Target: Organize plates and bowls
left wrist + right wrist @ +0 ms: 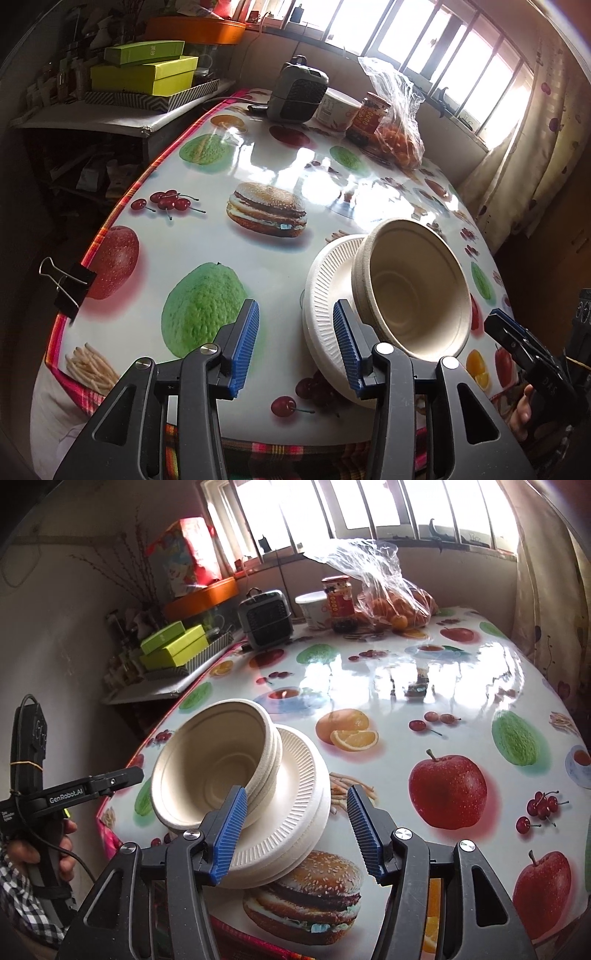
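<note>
A stack of beige bowls (413, 288) (210, 760) sits tilted on a stack of white ribbed paper plates (325, 295) (299, 775) near the front of the food-print table (258, 155). My left gripper (295, 310) hovers just left of the plates, open, with only tablecloth between its blue pads. My right gripper (295, 794) stands open over the near right rim of the plates; its pads press on nothing. Each gripper also shows at the edge of the other's view: the right gripper (495, 325) and the left gripper (122, 775).
At the far end stand a small dark heater (299, 92), a white tub (338, 110), a red-labelled jar (371, 114) and a plastic bag of oranges (399, 140). Green boxes (144, 70) sit on a side shelf. A binder clip (66, 284) grips the left table edge.
</note>
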The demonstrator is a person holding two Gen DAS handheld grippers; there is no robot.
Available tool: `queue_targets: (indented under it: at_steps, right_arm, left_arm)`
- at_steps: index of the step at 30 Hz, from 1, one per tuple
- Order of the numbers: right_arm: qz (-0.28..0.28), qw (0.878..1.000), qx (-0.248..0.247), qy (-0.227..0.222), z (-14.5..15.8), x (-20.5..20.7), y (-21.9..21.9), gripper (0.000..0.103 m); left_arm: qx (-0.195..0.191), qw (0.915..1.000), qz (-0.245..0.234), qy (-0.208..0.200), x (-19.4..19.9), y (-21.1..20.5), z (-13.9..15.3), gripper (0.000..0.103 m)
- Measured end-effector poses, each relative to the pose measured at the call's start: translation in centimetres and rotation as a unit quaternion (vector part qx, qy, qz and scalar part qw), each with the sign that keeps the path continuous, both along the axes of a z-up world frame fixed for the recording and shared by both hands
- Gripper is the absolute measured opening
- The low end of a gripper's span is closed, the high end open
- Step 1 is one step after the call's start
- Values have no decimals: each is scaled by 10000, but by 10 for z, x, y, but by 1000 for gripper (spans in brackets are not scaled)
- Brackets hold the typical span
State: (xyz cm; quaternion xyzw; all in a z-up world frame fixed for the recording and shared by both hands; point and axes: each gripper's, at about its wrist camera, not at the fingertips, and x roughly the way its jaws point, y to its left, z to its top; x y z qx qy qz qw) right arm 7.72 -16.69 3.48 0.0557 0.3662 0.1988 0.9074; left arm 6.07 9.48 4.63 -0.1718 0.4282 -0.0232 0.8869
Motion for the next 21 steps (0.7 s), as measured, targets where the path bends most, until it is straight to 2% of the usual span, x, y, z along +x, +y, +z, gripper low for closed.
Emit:
queue_targets:
  at_steps: [7, 11, 15, 21]
  right_arm:
    - [-133, 9998, -143, -70, -10, -11, -10, 57]
    - [-165, 9993, -328, -94, -19, -17, -13, 62]
    - [-218, 9986, -474, 34, -33, -18, -15, 64]
    - [-232, 9973, -662, 230, -54, -19, -14, 66]
  left_arm:
    - [239, 9996, 127, -113, -16, 6, -9, 44]
    - [386, 9992, 68, -83, -23, 5, -20, 45]
    - [744, 9971, -47, -121, -28, 0, -32, 49]
    - [840, 9963, -178, -36, -31, -9, -45, 49]
